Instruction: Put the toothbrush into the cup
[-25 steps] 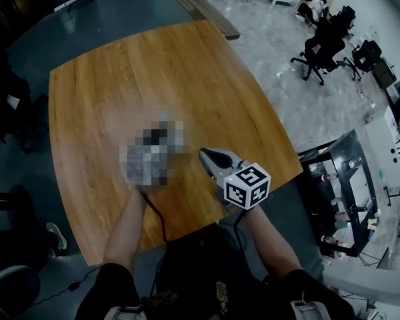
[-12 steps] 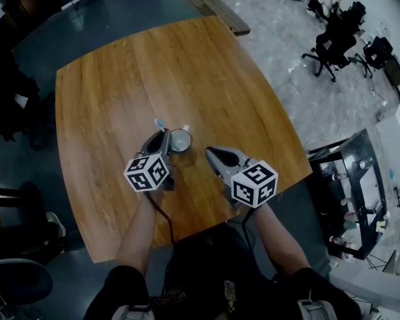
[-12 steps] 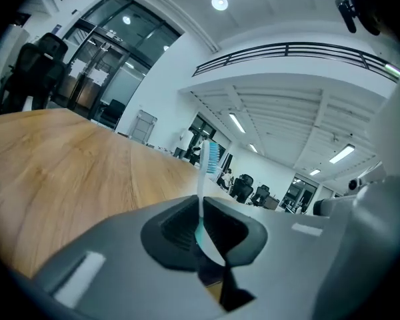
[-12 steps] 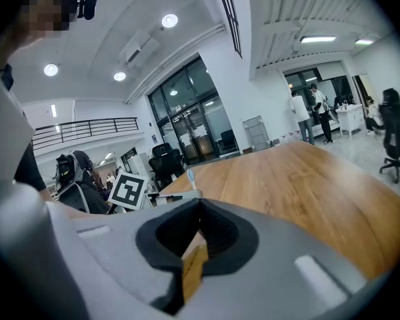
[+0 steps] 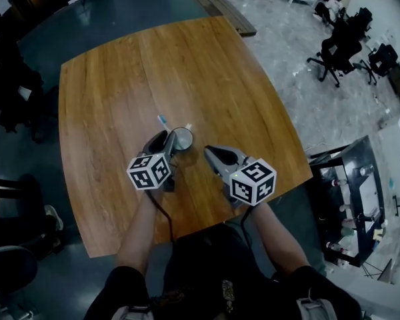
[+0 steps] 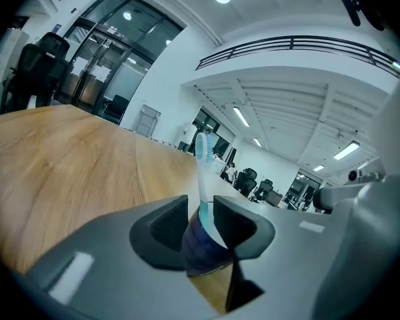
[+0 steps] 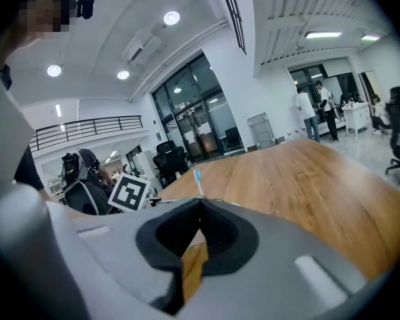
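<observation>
A dark blue cup (image 5: 183, 139) stands on the wooden table (image 5: 120, 65), near its front middle. A toothbrush (image 5: 162, 120) with a white shaft and a light blue head leans in it, head up. My left gripper (image 5: 163, 139) is at the cup's left side. In the left gripper view the toothbrush (image 6: 201, 172) rises out of the cup (image 6: 197, 249) between the jaws of my left gripper (image 6: 201, 209). Those jaws are opening, with a gap on each side of the shaft. My right gripper (image 5: 208, 152) hovers right of the cup, shut and empty (image 7: 200, 205); from it the toothbrush (image 7: 198, 179) shows beyond.
The table's front edge (image 5: 187, 229) is close to the person's body. Office chairs (image 5: 333, 52) stand on the floor far to the right, and a rack of shelves (image 5: 350, 199) stands at the right. The left gripper's marker cube (image 7: 128, 193) shows in the right gripper view.
The left gripper's jaws have spread apart around the toothbrush, which now stands free in the cup. The right gripper has stayed in place.
</observation>
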### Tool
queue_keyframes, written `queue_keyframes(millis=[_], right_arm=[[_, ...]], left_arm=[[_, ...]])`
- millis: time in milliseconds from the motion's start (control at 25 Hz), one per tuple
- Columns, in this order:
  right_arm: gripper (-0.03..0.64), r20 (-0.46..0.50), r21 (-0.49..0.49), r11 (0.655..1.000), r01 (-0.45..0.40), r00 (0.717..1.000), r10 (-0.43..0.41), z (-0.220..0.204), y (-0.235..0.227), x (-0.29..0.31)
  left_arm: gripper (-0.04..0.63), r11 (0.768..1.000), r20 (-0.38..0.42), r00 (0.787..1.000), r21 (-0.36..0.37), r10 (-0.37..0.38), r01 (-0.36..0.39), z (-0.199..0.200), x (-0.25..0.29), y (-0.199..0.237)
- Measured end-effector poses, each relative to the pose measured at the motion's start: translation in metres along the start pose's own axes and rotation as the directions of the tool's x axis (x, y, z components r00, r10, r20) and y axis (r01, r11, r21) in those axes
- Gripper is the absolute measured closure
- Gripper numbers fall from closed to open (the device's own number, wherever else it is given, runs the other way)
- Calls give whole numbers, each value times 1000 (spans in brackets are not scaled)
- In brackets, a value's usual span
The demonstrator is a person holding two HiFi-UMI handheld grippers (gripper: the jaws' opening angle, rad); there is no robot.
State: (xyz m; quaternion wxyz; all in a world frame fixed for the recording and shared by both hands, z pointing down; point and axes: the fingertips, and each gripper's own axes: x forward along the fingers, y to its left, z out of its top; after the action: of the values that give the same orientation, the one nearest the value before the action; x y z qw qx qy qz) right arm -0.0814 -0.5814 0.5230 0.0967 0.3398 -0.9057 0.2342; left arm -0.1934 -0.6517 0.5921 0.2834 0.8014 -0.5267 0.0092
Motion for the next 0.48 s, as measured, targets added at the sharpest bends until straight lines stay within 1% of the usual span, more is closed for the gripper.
queue_keyframes(millis=[120,240,320,480], right_arm=[[614,8,-4,1000,-11,1000,11,4,7,5],[614,23,-12,1000,-14,1000,14,9,18,11],[614,34,-15,1000,-9,999,9,12,26,15],[615,57,-22,1000,5,998,-4,17,46,20]], left_arm=[[440,1000,-20,1000,27,7,-7,1,-8,-3],[440,998,-36,999,64,26,-23,6,-20,-4],[440,995,-44,999,100,30,-26,9,-30,-7],[448,987,-28,1000,158,10,-5,19,-54,-20]])
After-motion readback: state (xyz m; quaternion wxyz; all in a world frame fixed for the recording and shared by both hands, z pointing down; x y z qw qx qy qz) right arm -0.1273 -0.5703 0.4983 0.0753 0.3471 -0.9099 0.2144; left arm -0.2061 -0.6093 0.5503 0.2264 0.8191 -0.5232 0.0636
